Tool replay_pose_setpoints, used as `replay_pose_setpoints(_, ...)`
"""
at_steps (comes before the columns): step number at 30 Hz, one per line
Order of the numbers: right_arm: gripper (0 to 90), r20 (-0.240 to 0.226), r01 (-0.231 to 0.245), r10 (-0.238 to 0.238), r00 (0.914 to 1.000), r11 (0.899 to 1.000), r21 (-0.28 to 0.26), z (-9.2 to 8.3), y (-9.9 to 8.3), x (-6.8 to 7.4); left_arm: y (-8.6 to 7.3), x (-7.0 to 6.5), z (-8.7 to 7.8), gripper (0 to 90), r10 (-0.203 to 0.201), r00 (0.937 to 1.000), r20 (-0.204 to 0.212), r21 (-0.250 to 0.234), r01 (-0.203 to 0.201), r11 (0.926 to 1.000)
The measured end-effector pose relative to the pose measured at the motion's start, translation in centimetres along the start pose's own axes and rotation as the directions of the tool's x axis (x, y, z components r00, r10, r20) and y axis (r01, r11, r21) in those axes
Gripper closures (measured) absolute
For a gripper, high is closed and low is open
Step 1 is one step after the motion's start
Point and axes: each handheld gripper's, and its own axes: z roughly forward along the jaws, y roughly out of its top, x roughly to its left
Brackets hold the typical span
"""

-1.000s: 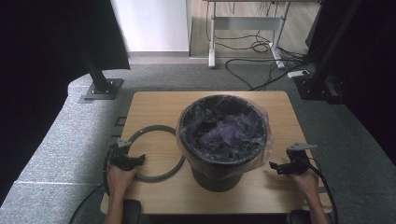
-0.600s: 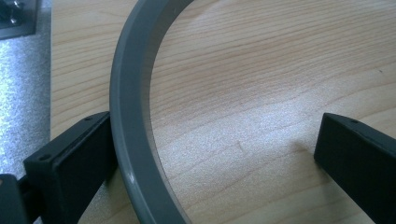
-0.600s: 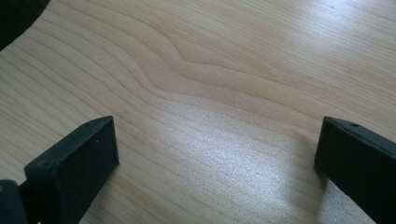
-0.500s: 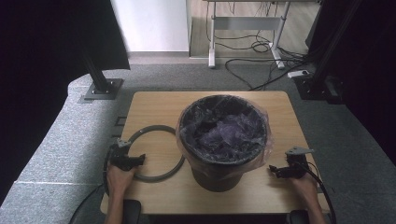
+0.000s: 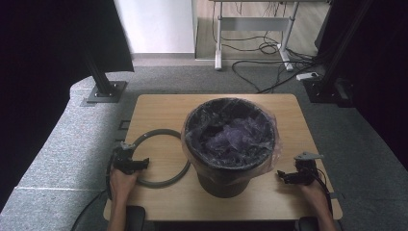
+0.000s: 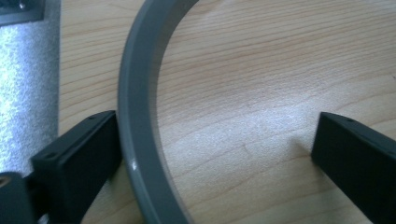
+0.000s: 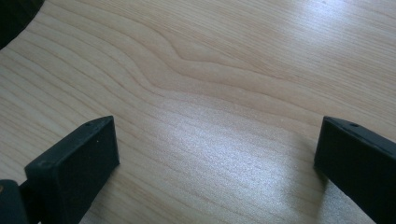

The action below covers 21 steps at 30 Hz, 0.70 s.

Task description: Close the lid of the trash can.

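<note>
A pale wooden worktop (image 5: 159,113) stood on grey carpet, carrying a black bin (image 5: 230,144) lined with a clear bag and, beside it, a grey ring (image 6: 137,116) lying flat. The left tool (image 5: 131,163) straddled the ring's near arc with jaws wide, having just begun to close, one jaw against the ring's outer edge, while the right tool (image 5: 288,177) rested open over bare wood beside the bin. The grasp looked under way; next, closing fully on the ring and lifting it toward the bin's rim.

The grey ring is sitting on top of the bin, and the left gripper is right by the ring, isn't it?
Not quite. The grey ring lies flat on the table, beside the bin, not on top of it; the high view shows this. The left gripper is indeed right by the ring.
</note>
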Motion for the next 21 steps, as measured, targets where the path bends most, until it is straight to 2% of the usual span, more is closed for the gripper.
replay_pose_setpoints(4,0.0,0.002,-0.002,0.002,1.0000,1.000,0.000,0.0,0.0,0.0,0.7,0.3,-0.3,15.2,-0.018,0.9998,-0.013,0.045,0.018,0.9988)
replay_pose_setpoints(6,0.0,0.002,-0.002,0.002,1.0000,1.000,0.000,0.0,0.0,0.0,1.1,0.5,-0.4,18.1,-0.021,0.9997,-0.015,0.084,0.022,0.9962)
replay_pose_setpoints(8,0.0,0.003,-0.002,0.002,1.0000,1.000,0.000,0.0,0.0,0.1,1.9,0.6,-0.4,21.5,-0.029,0.9993,-0.023,0.143,0.032,0.9893)
replay_pose_setpoints(10,0.0,0.003,-0.003,0.003,1.0000,1.000,0.000,0.0,0.0,0.1,2.8,0.8,-0.4,26.8,-0.036,0.9990,-0.026,0.209,0.041,0.9770)
replay_pose_setpoints(11,0.0,0.003,-0.003,0.003,1.0000,1.000,0.000,0.0,0.0,0.1,3.2,0.9,-0.3,29.4,-0.040,0.9988,-0.028,0.245,0.046,0.9683)
replay_pose_setpoints(13,0.0,0.003,-0.003,0.003,1.0000,1.000,0.000,0.0,0.0,0.1,4.2,1.2,-0.2,36.4,-0.049,0.9981,-0.038,0.322,0.059,0.9450)
replay_pose_setpoints(16,0.0,0.003,-0.003,0.003,1.0000,1.000,0.001,0.0,0.0,0.1,5.5,1.4,0.2,47.3,-0.054,0.9977,-0.042,0.427,0.066,0.9018)
replay_pose_setpoints(19,0.0,0.003,-0.002,0.002,1.0000,1.000,0.000,0.0,0.0,0.1,6.5,1.5,0.5,60.3,-0.053,0.9978,-0.040,0.501,0.066,0.8631)
replay_pose_setpoints(20,0.0,0.003,-0.002,0.002,1.0000,1.000,0.000,0.0,0.0,0.1,6.7,1.5,0.6,65.2,-0.057,0.9975,-0.042,0.518,0.071,0.8523)
replay_pose_setpoints(21,0.0,0.003,-0.002,0.002,1.0000,1.000,0.000,0.0,0.0,0.1,6.9,1.6,0.7,71.8,-0.064,0.9970,-0.043,0.529,0.077,0.8451)
